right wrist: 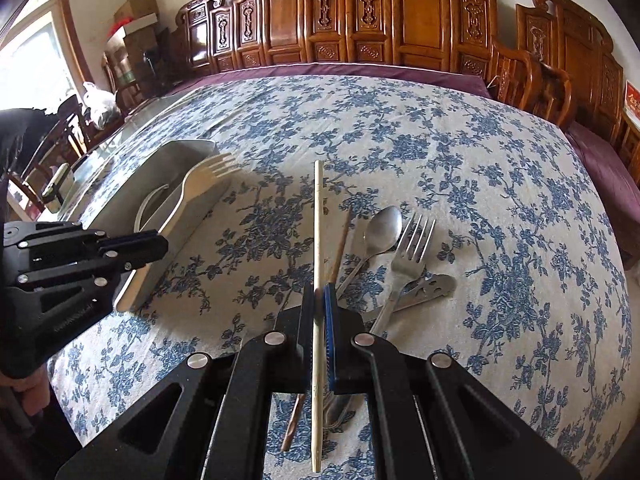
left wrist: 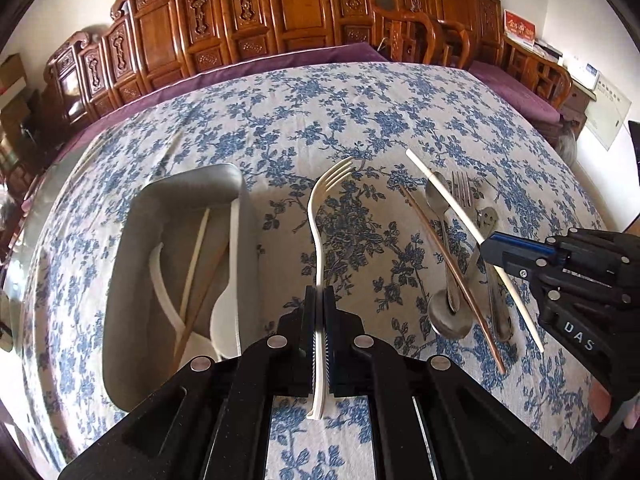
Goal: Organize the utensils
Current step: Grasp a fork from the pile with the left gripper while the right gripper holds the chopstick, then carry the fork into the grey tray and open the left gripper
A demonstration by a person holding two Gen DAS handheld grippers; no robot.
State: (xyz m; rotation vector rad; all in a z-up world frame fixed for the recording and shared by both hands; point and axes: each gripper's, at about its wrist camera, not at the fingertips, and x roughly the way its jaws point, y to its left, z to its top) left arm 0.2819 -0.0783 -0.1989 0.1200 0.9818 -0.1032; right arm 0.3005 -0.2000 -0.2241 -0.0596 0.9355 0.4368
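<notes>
**Both grippers loaded, tray next**

Left gripper [left wrist: 319,296] is clamped on a white plastic fork [left wrist: 320,216], right gripper [right wrist: 318,294] pinches a pale chopstick [right wrist: 318,240]. Looks mid-carry; next they need lowering into the grey metal tray [left wrist: 132,248] just left.

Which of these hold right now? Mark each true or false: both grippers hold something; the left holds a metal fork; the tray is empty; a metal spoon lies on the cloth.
1. Both grippers hold something: true.
2. The left gripper holds a metal fork: false, a white plastic fork.
3. The tray is empty: false, utensils lie inside.
4. A metal spoon lies on the cloth: true.
5. The right gripper holds a spoon: false, a pale chopstick.
</notes>
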